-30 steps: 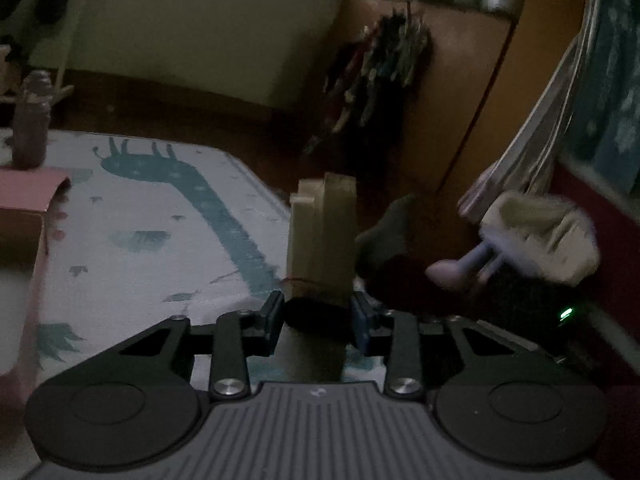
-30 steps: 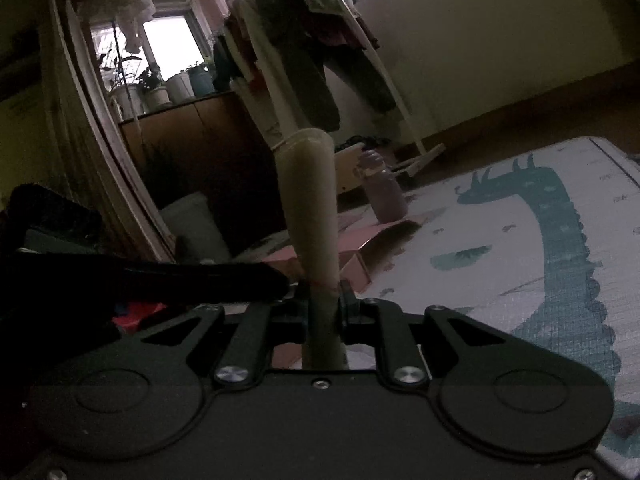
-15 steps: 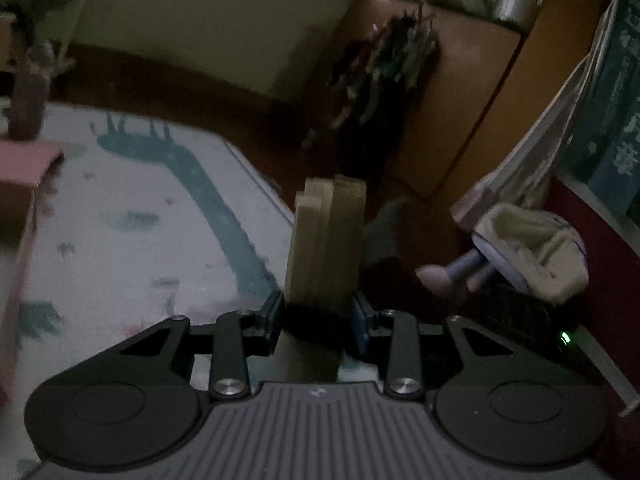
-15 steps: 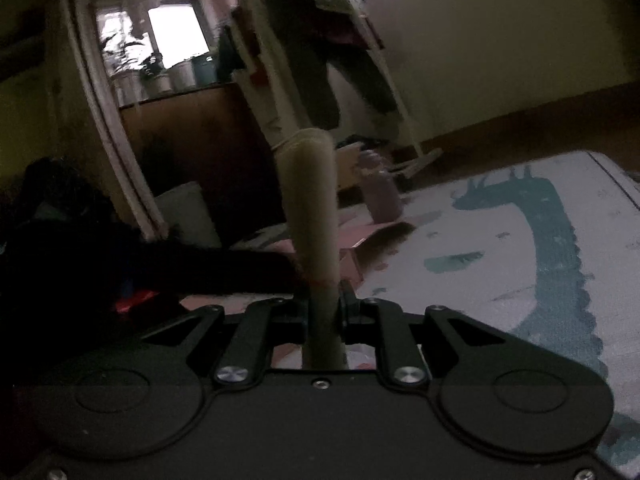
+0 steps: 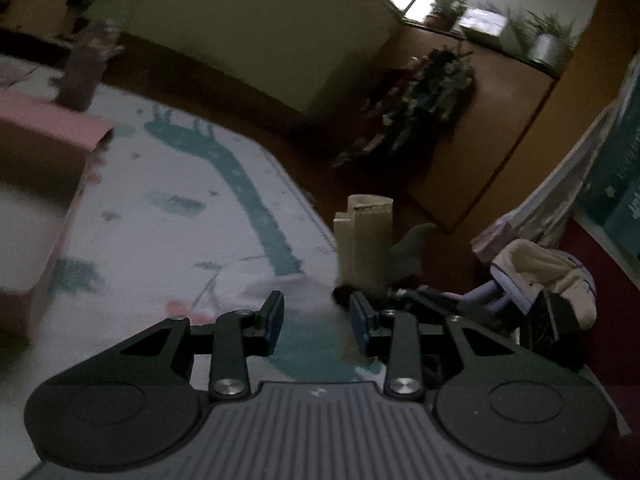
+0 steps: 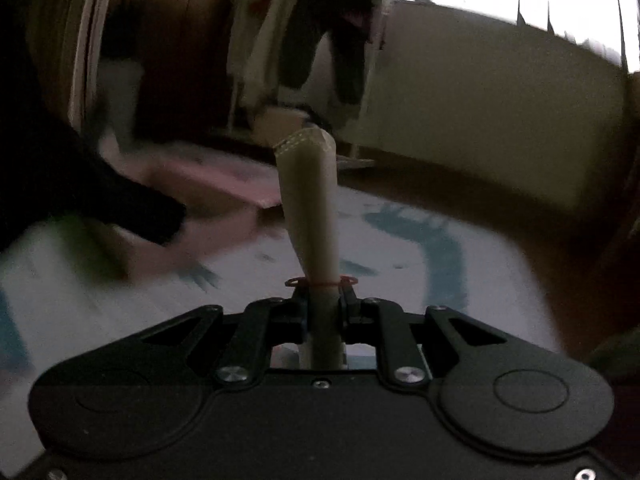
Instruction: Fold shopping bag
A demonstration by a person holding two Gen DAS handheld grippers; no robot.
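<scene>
Centre frame, right view: right gripper (image 6: pixel 325 312) clamps folded shopping bag (image 6: pixel 310 204) upright. Left gripper (image 5: pixel 316 316) fingers wide, w/ nothing between. Fold compact; setting down probably remains.

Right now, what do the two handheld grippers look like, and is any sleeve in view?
The left gripper has black linkage arms with silver pivot screws, blue pads on its fingers, two round black discs and a grey ribbed body. The right gripper has the same linkages and discs on a smooth black body. A blurred dark sleeve shows in the right wrist view.
</scene>
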